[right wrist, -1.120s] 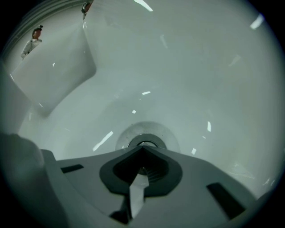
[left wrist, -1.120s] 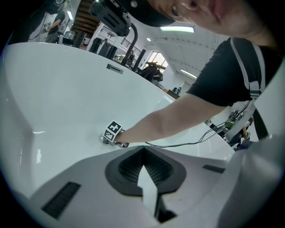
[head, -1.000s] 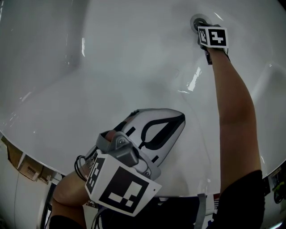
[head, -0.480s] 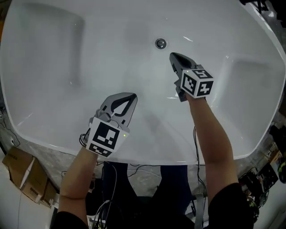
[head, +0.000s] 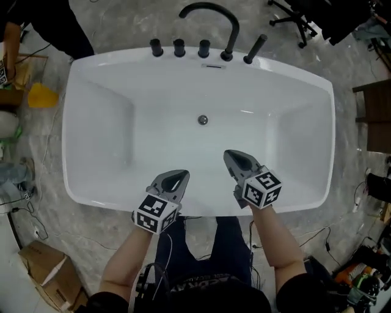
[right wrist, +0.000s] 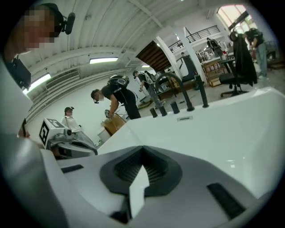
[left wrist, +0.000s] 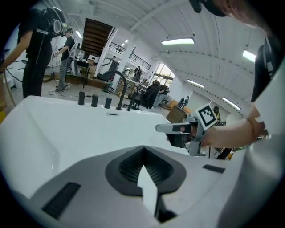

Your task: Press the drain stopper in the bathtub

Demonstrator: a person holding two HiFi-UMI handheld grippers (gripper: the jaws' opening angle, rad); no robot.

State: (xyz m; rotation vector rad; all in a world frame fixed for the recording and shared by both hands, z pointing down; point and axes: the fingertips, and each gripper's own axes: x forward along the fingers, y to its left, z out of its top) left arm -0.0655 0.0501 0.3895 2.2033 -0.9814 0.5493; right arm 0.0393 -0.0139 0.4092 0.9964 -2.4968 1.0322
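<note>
Nearest the camera, the person's two forearms [head: 129,257] reach out over the near rim of the white bathtub [head: 98,153], each hand carrying a gripper topped by a cube with square markers. The left gripper [head: 181,176] sits over the near rim, a little left of its middle. Its own view shows its jaws clenched together at the tips with nothing between them, only the pale tub surface showing through the dark ribbed opening behind. The right gripper [head: 231,156] is just to the right of it and slightly farther in, over the basin close to the near rim. Its jaws are likewise pressed tip to tip and hold nothing. The two grippers are near each other but apart, and both point toward the far rim. The drain stopper [head: 203,120], a small round metal disc, lies in the tub floor farther on, about midway between the left and right walls, well apart from both grippers and touched by neither. Past it, a narrow overflow slot [head: 212,66] sits high on the far wall. On the far rim stand three black knobs [head: 179,47], a black arched faucet spout [head: 211,11] and a tilted black hand-shower handle [head: 255,49]. Beyond the far rim lies a mottled grey floor [head: 122,24], with an office chair [head: 292,13] toward the far right, and a cardboard box [head: 52,281] rests on the floor outside the near left corner.
</note>
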